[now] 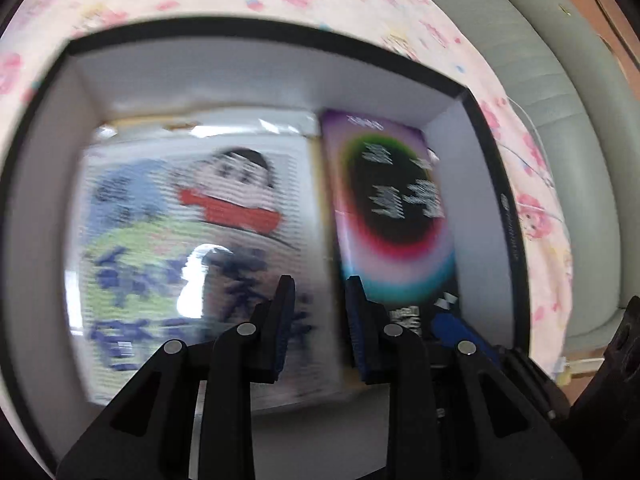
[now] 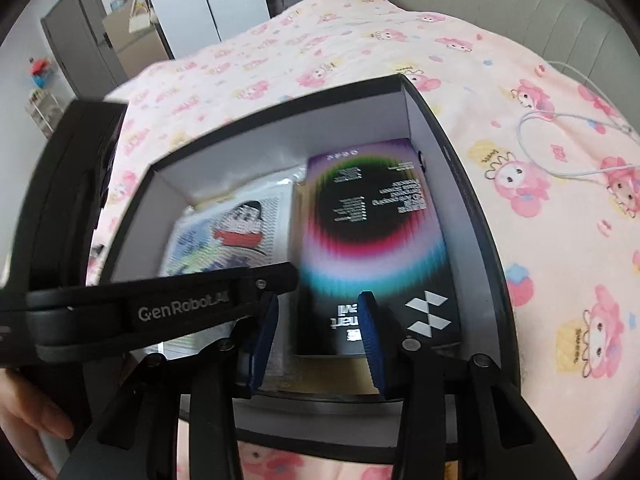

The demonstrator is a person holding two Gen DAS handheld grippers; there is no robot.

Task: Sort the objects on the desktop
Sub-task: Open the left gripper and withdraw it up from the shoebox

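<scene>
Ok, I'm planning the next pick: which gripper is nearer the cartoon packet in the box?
Left. The left gripper hovers over the cartoon packet's right edge; the right gripper hangs beside it, over the near end of the rainbow-printed box.

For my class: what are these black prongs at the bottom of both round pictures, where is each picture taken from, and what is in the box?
No robot here: a person holds a two-fingered tool in each hand, and each tool carries a wide-angle camera looking along its fingers. The left picture comes from the left tool, the right picture from the right tool. Both look down into an open black box with white inner walls, standing on a pink cartoon-print blanket. In the box lie a cartoon-printed packet and, beside it, a dark carton with a rainbow ring. Both tools stand slightly open over the contents; neither holds anything. A white cable lies on the blanket.
</scene>
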